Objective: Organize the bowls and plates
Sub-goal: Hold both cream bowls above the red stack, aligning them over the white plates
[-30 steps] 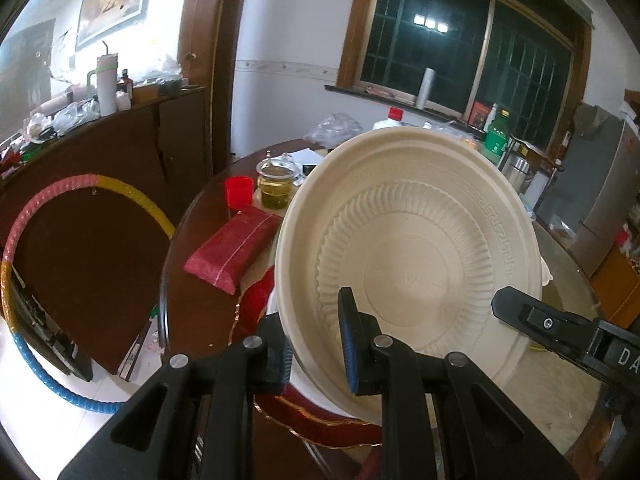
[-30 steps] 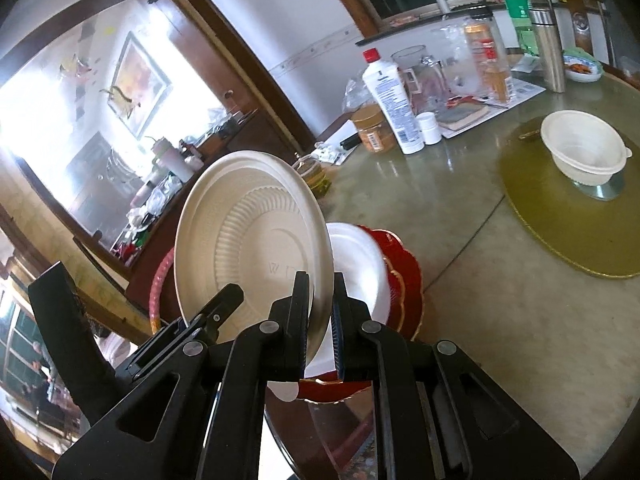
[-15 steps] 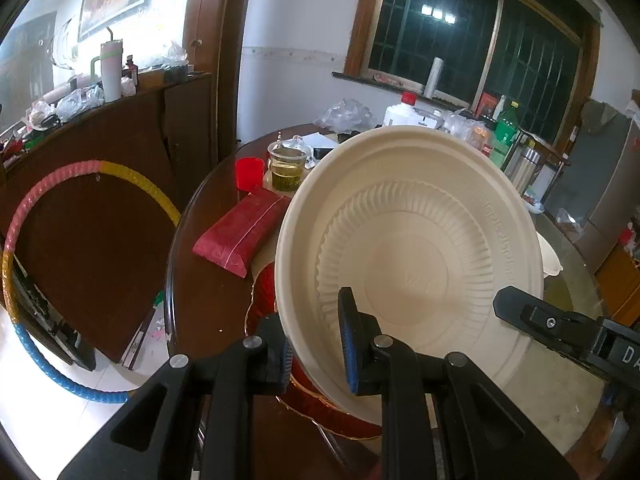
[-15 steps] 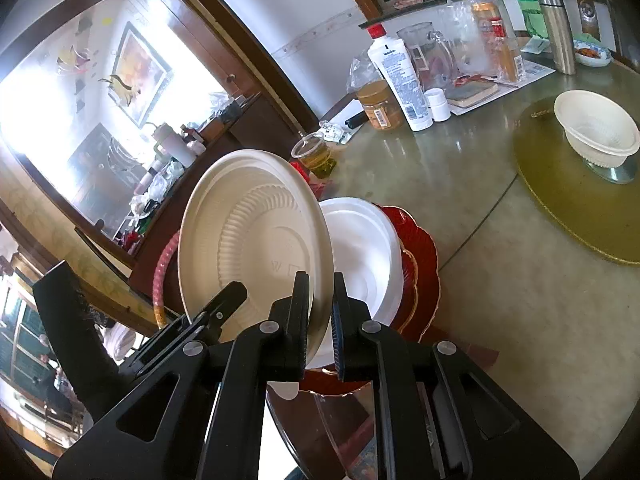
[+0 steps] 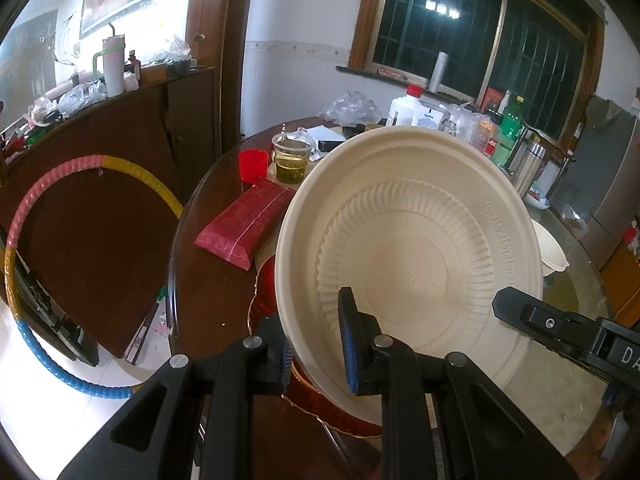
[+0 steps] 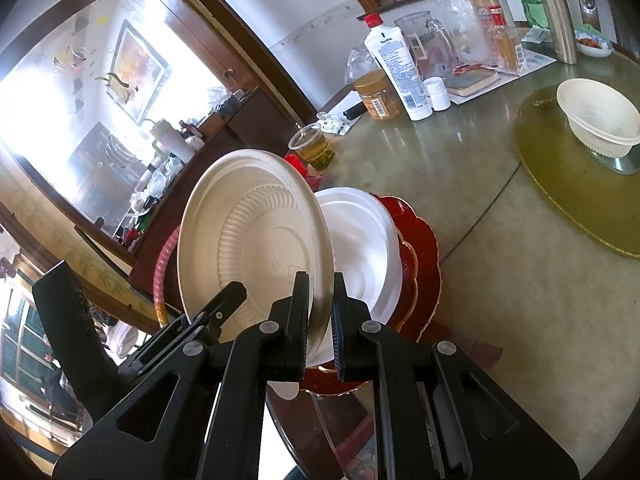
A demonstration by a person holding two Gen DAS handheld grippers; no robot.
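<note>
red packet (image 5: 248, 222) and cup (image 5: 253, 165) lie beside held plate (image 5: 412, 248).

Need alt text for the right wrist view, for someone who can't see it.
The right hand-held gripper pinches the rim of a tilted cream plate, the left hand-held gripper also on it. Behind, a white plate lies on a red plate; a cream bowl sits far right.

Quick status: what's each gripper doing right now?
Left gripper: shut on the cream plate, pinching its lower rim.
Right gripper: shut on the same cream plate, held tilted above the plate stack.
</note>
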